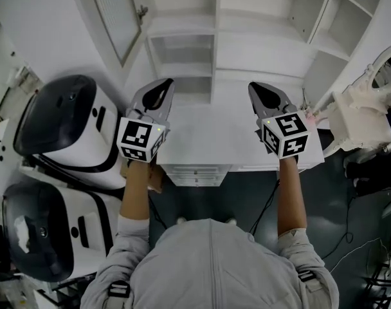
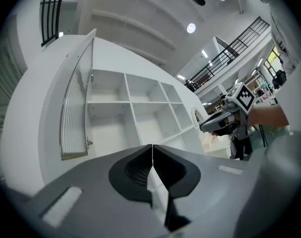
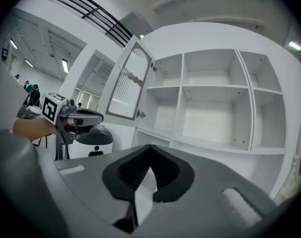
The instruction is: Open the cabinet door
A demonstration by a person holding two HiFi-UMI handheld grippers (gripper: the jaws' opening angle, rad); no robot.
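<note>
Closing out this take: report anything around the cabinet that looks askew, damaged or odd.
Nothing stands out. The cabinet door stands swung open at the left and looks straight and intact; the shelves are bare. The left gripper and the right gripper are both shut, holding nothing.

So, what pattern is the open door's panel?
The panel is vertically ribbed and pale; clearest in the right gripper view.
</note>
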